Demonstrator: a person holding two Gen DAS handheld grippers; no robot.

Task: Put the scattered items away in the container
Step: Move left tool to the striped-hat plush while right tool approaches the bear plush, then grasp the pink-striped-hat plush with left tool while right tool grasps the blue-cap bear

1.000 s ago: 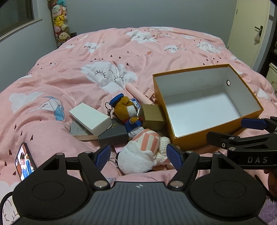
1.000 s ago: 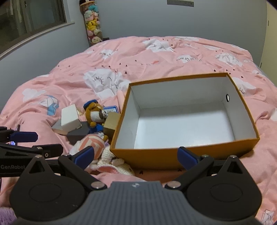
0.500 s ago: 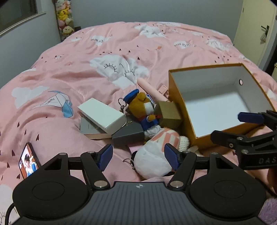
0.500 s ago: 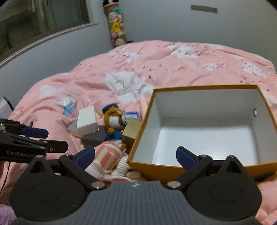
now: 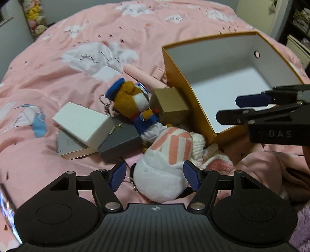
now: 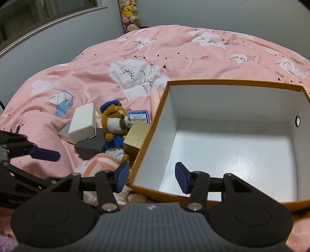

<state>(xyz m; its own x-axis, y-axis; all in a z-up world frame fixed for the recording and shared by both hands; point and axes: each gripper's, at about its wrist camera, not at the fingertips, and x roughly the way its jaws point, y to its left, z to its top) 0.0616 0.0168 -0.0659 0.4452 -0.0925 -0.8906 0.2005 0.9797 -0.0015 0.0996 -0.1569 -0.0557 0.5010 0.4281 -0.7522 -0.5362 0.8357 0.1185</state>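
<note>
An orange box with a white inside sits open and empty on the pink bed. Beside its left wall lie a white-and-pink striped plush, a brown bear plush in blue, a gold box, a white box and a grey box. My left gripper is open, its fingers either side of the striped plush, apart from it. My right gripper is open, straddling the box's near left corner, empty.
A pink tube and a blue card lie behind the bear. A flat book lies under the white box. A phone lies at the left edge. Plush toys stand by the far wall.
My left gripper has moved forward so the striped plush now sits between its fingers. My right gripper has moved forward and left over the box's near corner, and its fingers have drawn closer together.
</note>
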